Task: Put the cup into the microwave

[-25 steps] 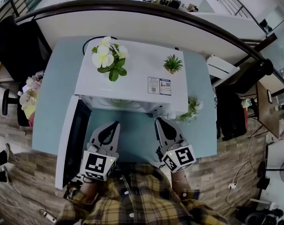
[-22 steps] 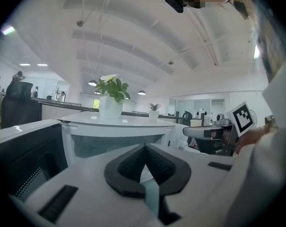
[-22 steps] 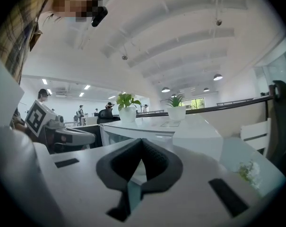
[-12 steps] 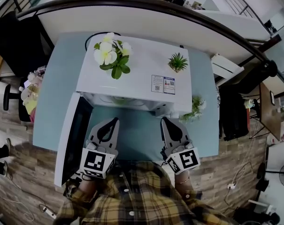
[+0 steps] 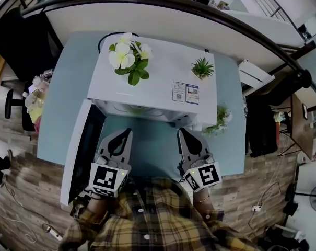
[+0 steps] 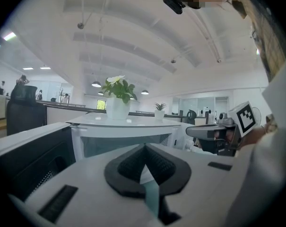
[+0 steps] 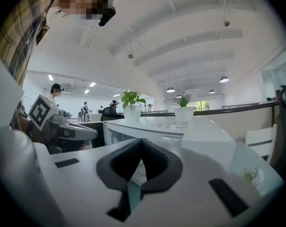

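A white microwave (image 5: 152,77) stands on the light blue table (image 5: 69,93), its door (image 5: 79,156) swung open to the left. No cup shows clearly in any view; the inside of the oven is mostly hidden under its top. My left gripper (image 5: 127,134) hovers in front of the opening, shut with nothing in it. My right gripper (image 5: 182,133) is level with it by the microwave's right front corner, also shut and empty. In the left gripper view the closed jaws (image 6: 143,149) face the opening (image 6: 124,138). The right gripper view has its jaws (image 7: 142,144) facing the microwave's corner (image 7: 147,134).
A pot of white flowers (image 5: 126,59) and a small green plant (image 5: 202,68) stand on the microwave's top. Another small plant (image 5: 220,119) sits on the table to its right. The open door (image 6: 29,160) juts out on the left. A curved counter (image 5: 163,14) runs behind the table.
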Motion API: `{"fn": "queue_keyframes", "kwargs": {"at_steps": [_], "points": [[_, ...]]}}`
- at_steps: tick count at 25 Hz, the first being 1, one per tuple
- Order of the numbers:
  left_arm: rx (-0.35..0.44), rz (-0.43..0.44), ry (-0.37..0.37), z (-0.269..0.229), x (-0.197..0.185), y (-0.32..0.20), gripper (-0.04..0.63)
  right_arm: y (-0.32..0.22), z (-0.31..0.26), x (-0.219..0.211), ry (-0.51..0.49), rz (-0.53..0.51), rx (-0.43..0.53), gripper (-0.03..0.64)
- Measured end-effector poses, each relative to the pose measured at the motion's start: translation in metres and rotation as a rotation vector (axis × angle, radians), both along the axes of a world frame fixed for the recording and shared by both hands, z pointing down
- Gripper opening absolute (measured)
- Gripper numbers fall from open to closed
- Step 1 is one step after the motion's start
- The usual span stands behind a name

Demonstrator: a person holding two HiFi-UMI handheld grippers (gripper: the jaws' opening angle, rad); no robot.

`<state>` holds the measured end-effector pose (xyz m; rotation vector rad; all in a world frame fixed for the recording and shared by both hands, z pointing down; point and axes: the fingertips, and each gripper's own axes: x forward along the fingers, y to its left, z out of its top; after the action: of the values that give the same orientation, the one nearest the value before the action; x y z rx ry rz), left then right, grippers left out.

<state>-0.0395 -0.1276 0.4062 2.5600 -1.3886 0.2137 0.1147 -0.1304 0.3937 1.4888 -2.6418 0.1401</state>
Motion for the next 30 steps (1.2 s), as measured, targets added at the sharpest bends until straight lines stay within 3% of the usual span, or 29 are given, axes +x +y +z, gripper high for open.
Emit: {"fn": "queue_keyframes", "kwargs": {"at_steps": [30], "points": [[0.000,-0.016,0.000,0.0013,-0.0069,-0.0024,-0.011,-0.0036,0.0047,-0.0056,-0.003,-0.007,-0.016,0.003]]}}
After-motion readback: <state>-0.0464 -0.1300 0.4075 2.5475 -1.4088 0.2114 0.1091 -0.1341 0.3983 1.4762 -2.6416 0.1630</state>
